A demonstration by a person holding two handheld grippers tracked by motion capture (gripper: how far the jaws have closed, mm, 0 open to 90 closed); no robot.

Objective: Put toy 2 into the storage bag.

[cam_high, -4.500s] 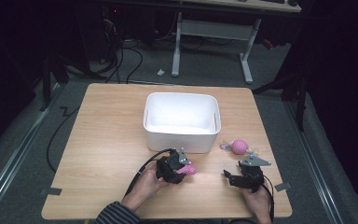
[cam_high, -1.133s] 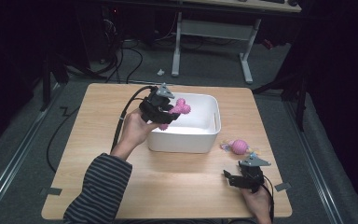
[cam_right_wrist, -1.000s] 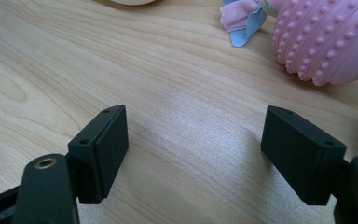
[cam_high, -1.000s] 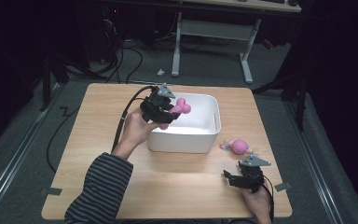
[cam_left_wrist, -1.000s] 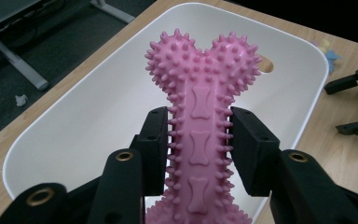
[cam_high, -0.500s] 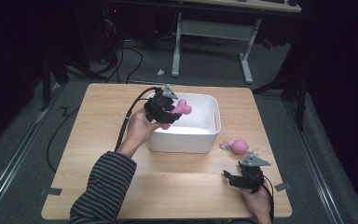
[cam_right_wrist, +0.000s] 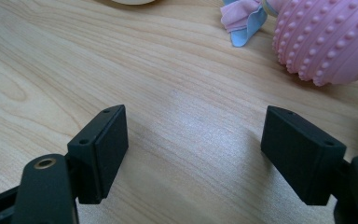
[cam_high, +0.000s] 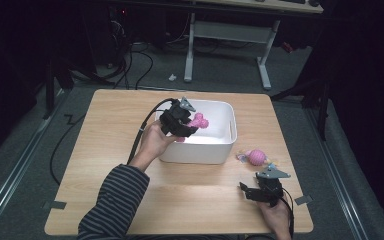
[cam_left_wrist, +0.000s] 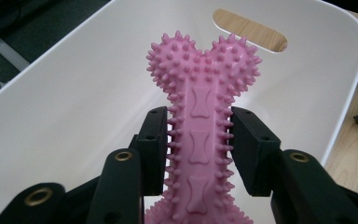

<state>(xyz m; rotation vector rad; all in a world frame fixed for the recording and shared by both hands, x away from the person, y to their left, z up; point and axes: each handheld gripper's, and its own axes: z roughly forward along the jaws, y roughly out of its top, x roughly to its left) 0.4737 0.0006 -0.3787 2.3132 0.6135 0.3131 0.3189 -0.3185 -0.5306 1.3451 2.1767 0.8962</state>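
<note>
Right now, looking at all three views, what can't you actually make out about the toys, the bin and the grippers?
- Pink spiky bone toy: its lower end is cut off by the bottom edge of the left gripper view.
- White bin: in the high view, the left gripper and hand hide part of its floor.
- Pink nubbed ball toy: cut off by the top and right edges of the right gripper view; in the high view, too small for detail.

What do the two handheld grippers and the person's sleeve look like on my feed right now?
Both grippers are black. The left gripper and the right gripper each carry a grey three-cornered plate on top and trail a black cable. Up close, the jaws end in flat rectangular black pads with small screw holes, on links with brass-coloured rivets. The left arm wears a dark sleeve with thin light stripes.
</note>
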